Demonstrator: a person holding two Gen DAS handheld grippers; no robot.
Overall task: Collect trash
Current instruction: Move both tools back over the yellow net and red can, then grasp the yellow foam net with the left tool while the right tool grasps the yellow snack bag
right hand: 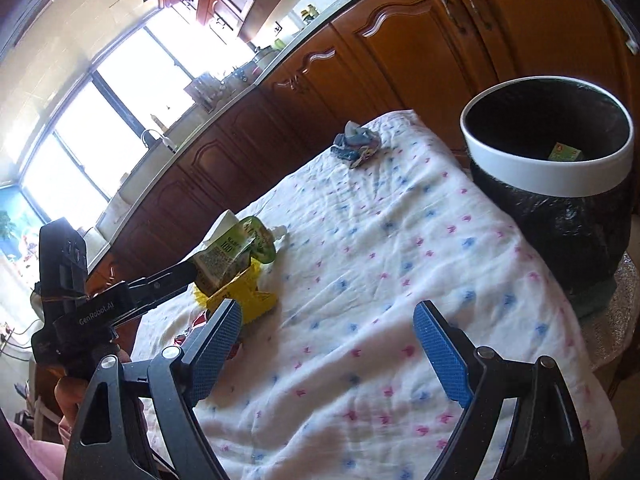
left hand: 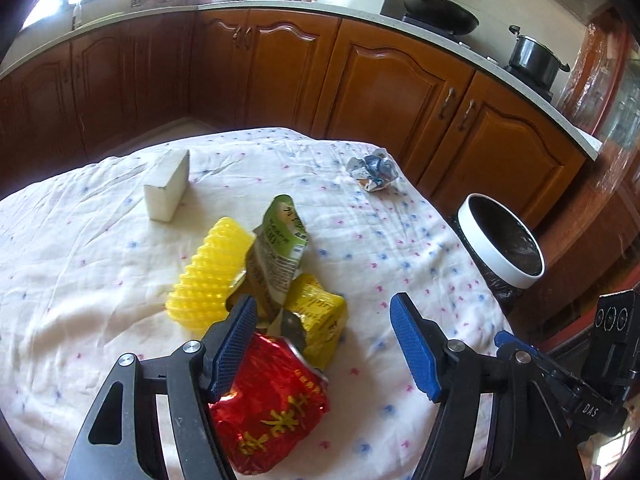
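Trash pile sits mid-table w/ red wrapper nearest the near edge. Left tool spread, empty, over it; right tool spread, empty. Risk: wrappers overlap, so pinching one drags others off the table, missing bin.

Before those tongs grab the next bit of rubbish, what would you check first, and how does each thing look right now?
1. Left tongs open: ok.
2. Right tongs open and empty: ok.
3. Red wrapper between the left tongs' fingers: not ok, it lies mostly under the left finger.
4. Bin mouth clear: ok.
5. Crumpled foil apart from the pile: ok.
6. White block counts as trash: cannot tell.
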